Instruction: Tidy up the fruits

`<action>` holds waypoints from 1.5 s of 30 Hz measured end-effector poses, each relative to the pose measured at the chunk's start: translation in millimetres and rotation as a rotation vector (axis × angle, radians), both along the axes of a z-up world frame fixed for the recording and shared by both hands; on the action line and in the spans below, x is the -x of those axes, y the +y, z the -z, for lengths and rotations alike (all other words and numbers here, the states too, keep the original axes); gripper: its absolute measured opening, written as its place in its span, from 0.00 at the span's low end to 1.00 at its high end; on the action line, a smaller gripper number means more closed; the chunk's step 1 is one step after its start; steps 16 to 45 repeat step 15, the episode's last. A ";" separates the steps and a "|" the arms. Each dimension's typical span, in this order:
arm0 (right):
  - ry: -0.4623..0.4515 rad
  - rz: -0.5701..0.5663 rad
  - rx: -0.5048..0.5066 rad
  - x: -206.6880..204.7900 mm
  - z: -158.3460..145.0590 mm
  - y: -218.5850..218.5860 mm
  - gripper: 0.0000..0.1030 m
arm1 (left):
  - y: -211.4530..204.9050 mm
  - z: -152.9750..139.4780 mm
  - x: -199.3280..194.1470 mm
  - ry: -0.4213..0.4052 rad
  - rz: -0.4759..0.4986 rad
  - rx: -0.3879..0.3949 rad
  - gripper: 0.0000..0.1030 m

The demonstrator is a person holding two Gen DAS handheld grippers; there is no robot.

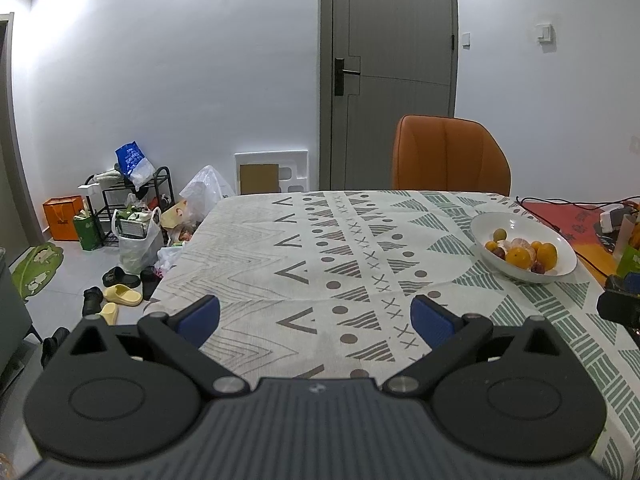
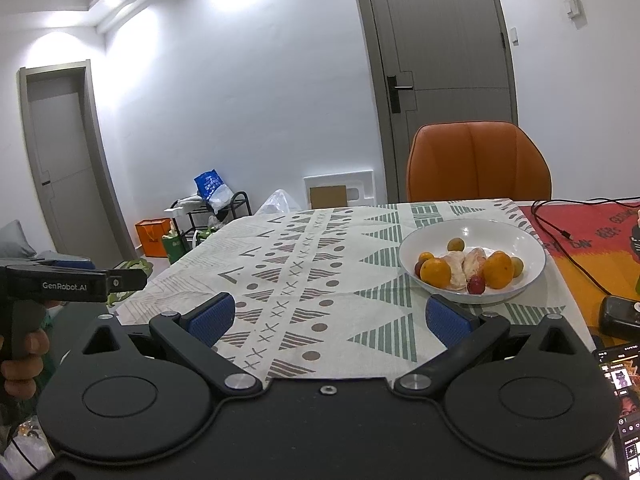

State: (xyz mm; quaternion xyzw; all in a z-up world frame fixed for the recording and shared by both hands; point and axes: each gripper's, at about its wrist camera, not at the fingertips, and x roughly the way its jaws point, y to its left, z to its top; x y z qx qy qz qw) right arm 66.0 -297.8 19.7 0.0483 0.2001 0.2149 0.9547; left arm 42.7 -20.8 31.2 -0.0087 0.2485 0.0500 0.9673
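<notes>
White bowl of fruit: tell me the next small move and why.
Probably ease the right gripper forward and to its right, toward the white bowl. Both grippers are open and empty, and the left gripper sits farther from the bowl. All the fruit in view, including the front orange, is already in the bowl.

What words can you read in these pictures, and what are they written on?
"GenRobot.AI": on the side of the left gripper, seen from the right wrist.
Red cloth: dark letters, too blurred to read.
Phone: screen text too small.
Blue bag: print unreadable.
</notes>
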 end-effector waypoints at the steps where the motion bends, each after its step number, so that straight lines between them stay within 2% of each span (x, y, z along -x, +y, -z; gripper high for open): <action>1: 0.001 0.001 0.001 0.0 0.0 0.0 1.00 | -0.3 0.8 0.1 0.000 0.002 0.000 0.98; 45: 0.005 0.002 -0.001 -0.3 1.9 -0.7 1.00 | -1.5 2.9 0.8 0.005 0.013 0.003 0.98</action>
